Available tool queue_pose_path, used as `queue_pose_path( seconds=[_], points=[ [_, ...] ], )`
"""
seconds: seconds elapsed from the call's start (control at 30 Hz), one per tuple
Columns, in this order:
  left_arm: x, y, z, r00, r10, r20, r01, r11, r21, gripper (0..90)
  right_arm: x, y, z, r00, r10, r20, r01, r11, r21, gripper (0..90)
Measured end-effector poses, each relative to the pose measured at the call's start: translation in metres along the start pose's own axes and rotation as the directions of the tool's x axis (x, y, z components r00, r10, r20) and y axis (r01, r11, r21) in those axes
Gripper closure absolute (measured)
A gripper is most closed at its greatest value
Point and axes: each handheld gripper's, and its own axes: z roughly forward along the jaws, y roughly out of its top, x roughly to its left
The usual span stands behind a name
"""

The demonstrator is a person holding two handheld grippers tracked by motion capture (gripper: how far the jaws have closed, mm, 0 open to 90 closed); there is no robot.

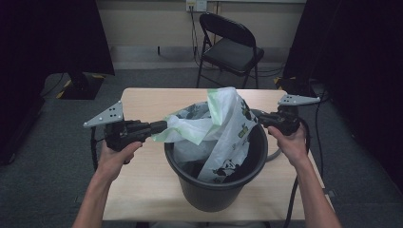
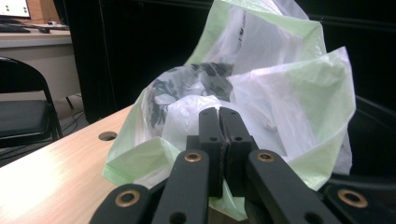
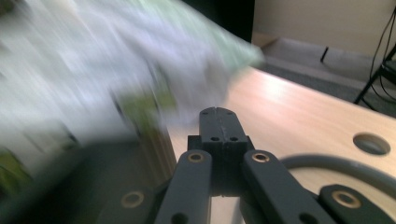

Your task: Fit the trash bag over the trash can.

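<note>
Clenching left tongs tight, apparently pinching a fold of bag just beyond the left rim of the bucket. Holding right tongs clenched too, at the bag's opposite edge; on film or on nothing, not telling through the blur.

Handling something very light, limp and slippery: thin plastic film, crumpling and billowing rather than keeping shape, likely stretching or tearing under a hard tug against the rim. Taking hold best along the open hem, gathering a doubled fold on each side rather than a single taut layer.

Looking at translucent white film with pale green edging and dark animal prints, bunched and rising out of the black bucket, lower part hanging inside, one corner drawn out leftward. Sitting mid-desk, bucket and bag together, between both hands.
</note>
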Motion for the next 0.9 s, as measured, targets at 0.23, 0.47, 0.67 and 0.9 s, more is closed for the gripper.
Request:
queue_pose_path(
  seconds=[0.23, 0.47, 0.67, 0.9],
  points=[
    [0.005, 0.004, -0.002, 0.9996, -0.023, -0.014, 0.022, 0.9996, -0.017, 75.7, 0.003, 0.020, -0.012, 0.9993, 0.032, 0.017, -0.030, 0.990, -0.135, 60.9],
    [0.016, 0.013, 0.001, 0.9966, -0.054, -0.062, 0.051, 0.9974, -0.051, 67.3, 0.021, 0.044, -0.029, 0.9995, 0.006, 0.031, 0.001, 0.979, -0.203, 46.8],
    [0.014, 0.020, 0.013, 0.9964, -0.044, -0.072, 0.040, 0.9974, -0.061, 62.3, 0.018, 0.049, -0.039, 0.9960, 0.032, 0.083, -0.015, 0.979, -0.203, 42.5],
    [0.006, 0.018, 0.031, 0.9978, -0.037, -0.056, 0.037, 0.9993, -0.003, 61.3, 0.030, 0.053, -0.044, 0.9999, 0.010, 0.011, -0.007, 0.973, -0.232, 36.0]
  ],
)
